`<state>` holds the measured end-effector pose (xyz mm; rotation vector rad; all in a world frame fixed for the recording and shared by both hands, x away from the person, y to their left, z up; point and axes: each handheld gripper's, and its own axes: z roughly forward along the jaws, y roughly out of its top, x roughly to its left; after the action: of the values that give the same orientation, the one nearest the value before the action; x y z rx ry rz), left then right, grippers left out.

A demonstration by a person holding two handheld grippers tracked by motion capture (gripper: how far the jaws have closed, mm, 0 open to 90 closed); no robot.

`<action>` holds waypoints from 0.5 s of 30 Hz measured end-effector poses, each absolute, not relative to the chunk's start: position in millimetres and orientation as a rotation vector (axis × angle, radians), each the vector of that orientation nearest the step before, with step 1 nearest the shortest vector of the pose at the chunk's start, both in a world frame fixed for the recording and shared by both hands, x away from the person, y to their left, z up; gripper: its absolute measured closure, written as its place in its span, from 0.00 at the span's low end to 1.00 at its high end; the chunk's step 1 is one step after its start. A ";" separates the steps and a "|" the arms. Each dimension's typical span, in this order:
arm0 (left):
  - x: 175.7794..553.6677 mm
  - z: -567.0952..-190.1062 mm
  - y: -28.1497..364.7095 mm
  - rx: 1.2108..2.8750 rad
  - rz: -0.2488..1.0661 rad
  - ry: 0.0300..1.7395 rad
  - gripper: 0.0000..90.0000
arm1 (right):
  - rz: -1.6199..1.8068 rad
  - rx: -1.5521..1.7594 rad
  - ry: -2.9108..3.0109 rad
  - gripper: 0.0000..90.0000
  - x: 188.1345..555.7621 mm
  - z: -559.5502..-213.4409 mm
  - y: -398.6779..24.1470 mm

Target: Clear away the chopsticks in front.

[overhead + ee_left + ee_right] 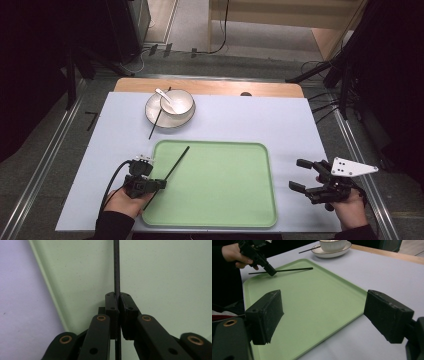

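over the green tray (220, 200), left claw (161, 184) pinching a black chopstick (176, 163), right claw (299, 176) spread wide

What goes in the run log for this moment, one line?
left gripper: shut on chopstick over tray | right gripper: open, beside tray | second chopstick: on plate with bowl

A thin black chopstick (175, 163) is slanting over the green tray's (225, 200) left edge; its mate (158, 117) is leaning on the plate (152, 116) beyond the tray.
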<state>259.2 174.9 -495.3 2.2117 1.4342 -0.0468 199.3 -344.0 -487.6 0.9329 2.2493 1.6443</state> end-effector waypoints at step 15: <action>261.5 -496.3 174.0 2.236 -0.090 1.301 0.75 | 1.641 0.930 2.252 0.18 198.9 -487.8 -344.2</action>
<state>261.5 174.0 -496.3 2.2365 1.3013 -0.0898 198.9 -344.2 -487.8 0.9305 2.2523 1.6412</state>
